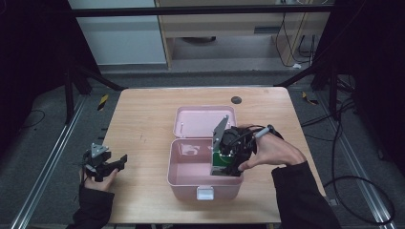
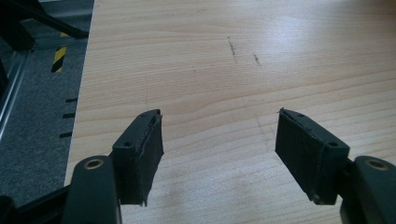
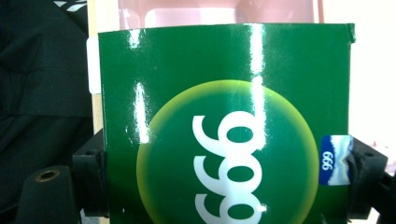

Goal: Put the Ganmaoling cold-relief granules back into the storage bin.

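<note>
Right tool (image 1: pixel 228 164) clamped on the glossy green cardboard box (image 1: pixel 220 160) over the open pink plastic case (image 1: pixel 191 179): we lower it level, clear of the walls, left tool (image 2: pixel 219 154) idle, released.

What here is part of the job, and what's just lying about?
In the job: green box, held by the right gripper; open pink case.
Lying about: left gripper, open and idle; black disc on the table.
</note>
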